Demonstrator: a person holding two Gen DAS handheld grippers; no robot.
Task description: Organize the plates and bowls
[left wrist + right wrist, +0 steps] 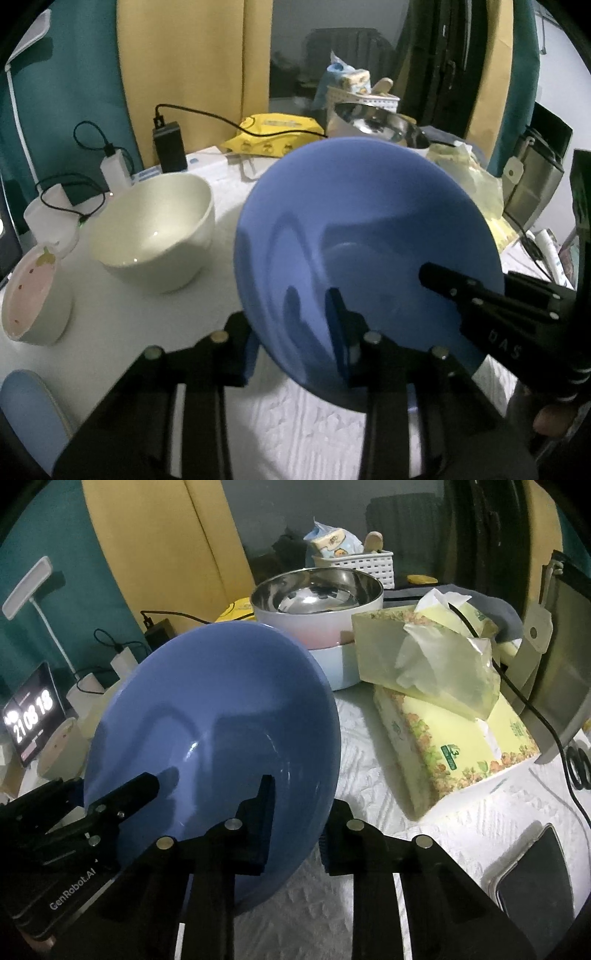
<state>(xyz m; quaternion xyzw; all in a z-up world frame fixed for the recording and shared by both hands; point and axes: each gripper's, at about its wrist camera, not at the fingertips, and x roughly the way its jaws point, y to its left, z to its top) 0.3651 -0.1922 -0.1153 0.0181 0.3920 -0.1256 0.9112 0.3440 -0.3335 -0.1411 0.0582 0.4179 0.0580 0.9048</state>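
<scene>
Two hand-held grippers hold one blue plate (365, 236) between them, tilted steeply and lifted off the tabletop (122, 332). The left hand-held gripper (295, 332) pinches the plate's lower rim, one finger in front of the blue face and the other behind it. The right hand-held gripper (295, 812) does the same on the neighbouring stretch of rim, its left finger lying against the plate's inner face and its right finger behind the edge. Each gripper shows in the other's wrist view as a black arm reaching onto the plate.

Taking the blue plate as the landmark: a cream bowl (155, 232) sits upright to its left, well apart from it. Further left, near the tabletop's edge, stands a small pink-lined bowl (33, 299) with a strawberry pattern. At the lower left corner of the left wrist view, a pale blue rim (26, 406) of some dish shows; I cannot tell what it is. Behind the plate, a steel-lined bowl (317, 594) stands on a white and pink base. To the plate's right, stacked tissue packs (443, 709) crowd the cloth.

By my judgement, the task is at an early or middle stage. No stack of plates or nest of bowls is visible; the bowls stand apart, each on its own. The plate in hand has no resting place yet, and the cream and pink bowls appear still to be gathered.
</scene>
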